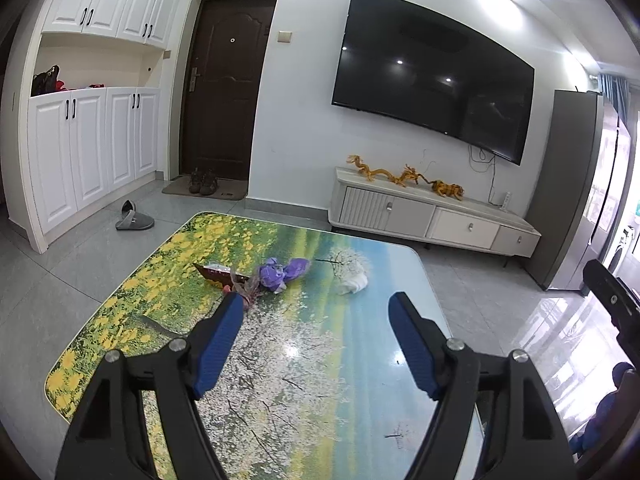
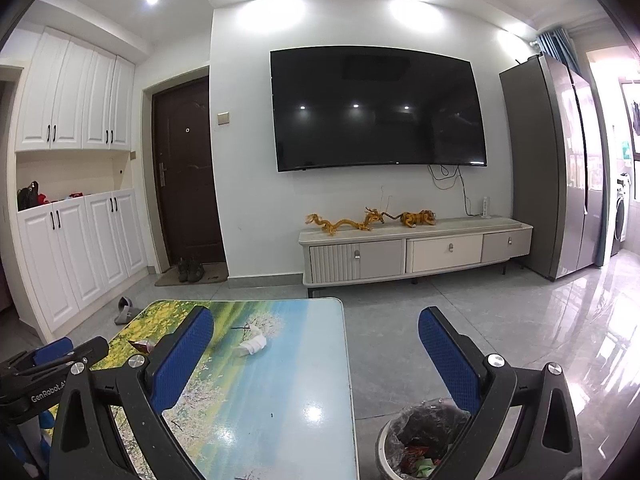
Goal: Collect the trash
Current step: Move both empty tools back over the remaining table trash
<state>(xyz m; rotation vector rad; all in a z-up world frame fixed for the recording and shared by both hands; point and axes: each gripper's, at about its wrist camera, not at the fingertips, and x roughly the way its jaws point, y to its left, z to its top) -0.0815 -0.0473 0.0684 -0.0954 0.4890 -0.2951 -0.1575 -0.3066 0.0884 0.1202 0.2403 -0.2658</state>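
Trash lies mid-tabletop (image 1: 320,360): brown wrapper (image 1: 218,273), purple wrapper (image 1: 282,274) beside it, white tissue (image 1: 354,282) right of that. Left gripper (image 1: 316,308) and right gripper (image 2: 316,324) both hover with jaws wide, empty. Bin (image 2: 420,448) stands right of the tabletop.

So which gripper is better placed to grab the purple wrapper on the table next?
Left. The left gripper is open and points over the table toward the purple wrapper; the right gripper sits by the table's edge above the trash bin.
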